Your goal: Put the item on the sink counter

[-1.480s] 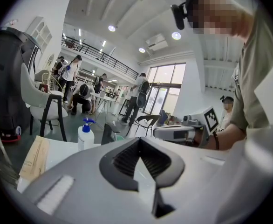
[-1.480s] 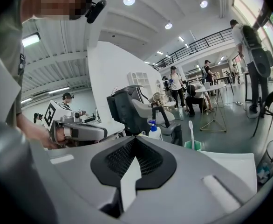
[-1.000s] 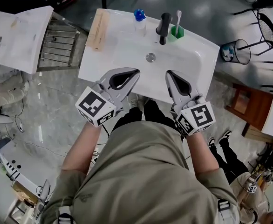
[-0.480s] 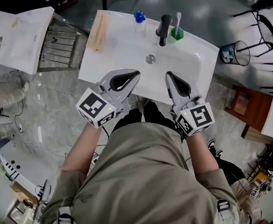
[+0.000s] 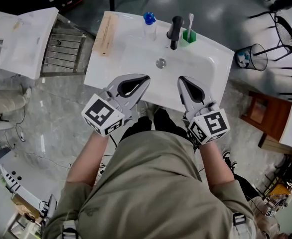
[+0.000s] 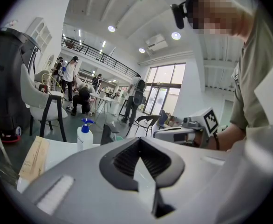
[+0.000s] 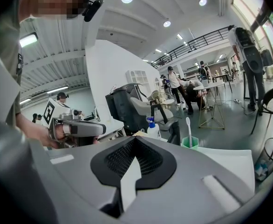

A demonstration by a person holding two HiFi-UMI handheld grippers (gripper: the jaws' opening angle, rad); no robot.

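A white sink counter (image 5: 121,59) lies in front of me in the head view, with a drain (image 5: 160,61) in its basin. On its back edge stand a black faucet (image 5: 175,30), a blue-capped pump bottle (image 5: 149,21) and a green cup with a toothbrush (image 5: 189,32). A flat wooden item (image 5: 105,31) lies on the counter's left end. My left gripper (image 5: 145,77) and right gripper (image 5: 181,79) hover side by side over the counter's near edge, both shut and holding nothing. The left gripper view shows the bottle (image 6: 84,134) and wooden item (image 6: 34,158); the right gripper view shows the cup (image 7: 189,141).
A wire rack (image 5: 61,46) and a white panel (image 5: 24,39) stand left of the counter. A mesh waste bin (image 5: 250,55), black chairs (image 5: 290,29) and a wooden stool (image 5: 265,114) are on the right. Several people stand far off in the hall.
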